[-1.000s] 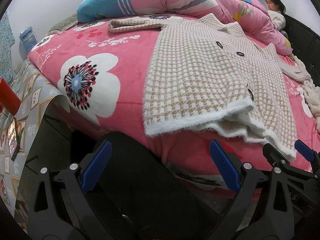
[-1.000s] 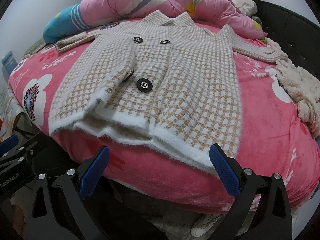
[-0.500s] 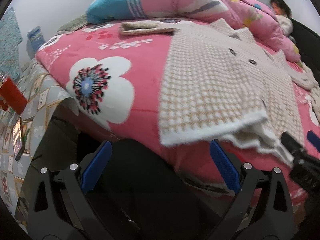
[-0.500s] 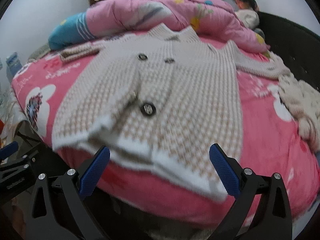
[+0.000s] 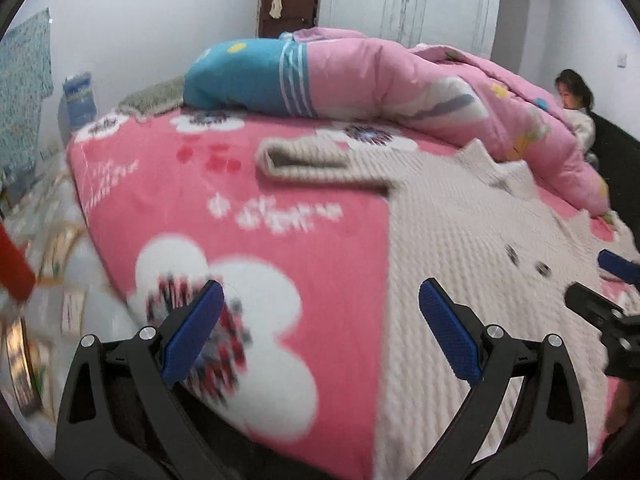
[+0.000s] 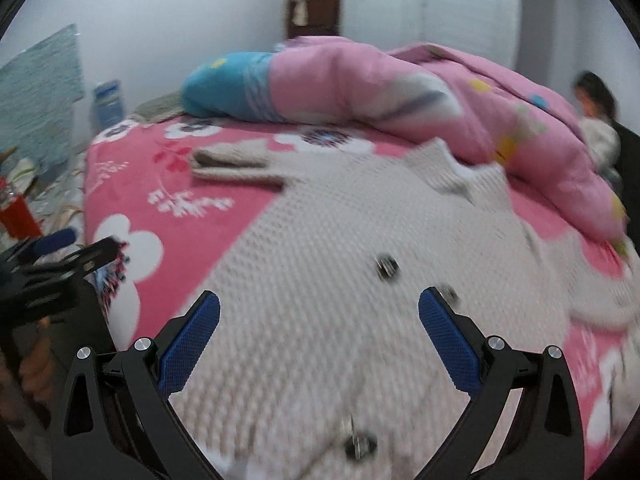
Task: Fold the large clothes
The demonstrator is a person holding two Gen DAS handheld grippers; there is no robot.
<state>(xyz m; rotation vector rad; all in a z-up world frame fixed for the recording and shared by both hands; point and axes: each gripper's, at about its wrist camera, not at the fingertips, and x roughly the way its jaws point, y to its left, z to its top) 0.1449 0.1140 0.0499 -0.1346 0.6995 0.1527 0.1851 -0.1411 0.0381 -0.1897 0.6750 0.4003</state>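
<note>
A beige-and-white checked knit cardigan [image 5: 472,248] with dark buttons lies spread flat on the pink flowered bed [image 5: 256,216], one sleeve [image 5: 308,160] stretched to the left. My left gripper [image 5: 320,332] hangs open over the pink sheet at the cardigan's left edge, nothing between its blue pads. My right gripper [image 6: 320,332] is open above the cardigan's [image 6: 320,280] front, close to its buttons [image 6: 387,266]. Each gripper shows at the side of the other's view. Both views are motion-blurred.
A rolled pink and blue quilt [image 5: 360,80] lies across the far side of the bed. A person [image 5: 576,108] sits at the far right by a dark headboard. A patterned floor [image 5: 48,240] and a red object [image 5: 12,268] are left of the bed.
Both grippers have moved up and forward from the bed's near edge to over the bed. The cardigan's hem has dropped out of view. Both stay open.
</note>
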